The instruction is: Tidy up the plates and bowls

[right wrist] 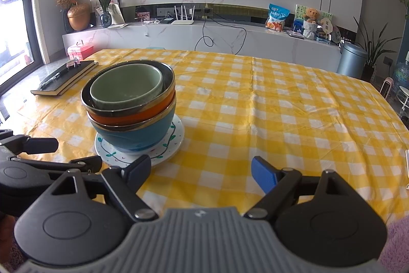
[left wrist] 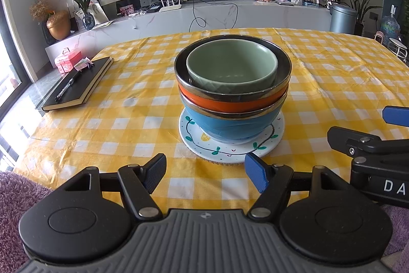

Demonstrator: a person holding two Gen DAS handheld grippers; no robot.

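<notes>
From where I sit the job looks done: green bowl nested in orange bowl and blue bowl on the plate, mid-frame on the surface, both tongs, left and right, gaping and empty.

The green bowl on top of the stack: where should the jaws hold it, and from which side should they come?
Grip the green bowl by its near rim, probably one jaw inside and one outside, coming down from above. It sits nested in the orange bowl, so only its upper wall shows and a side grip is blocked. The open left gripper faces it directly.
</notes>
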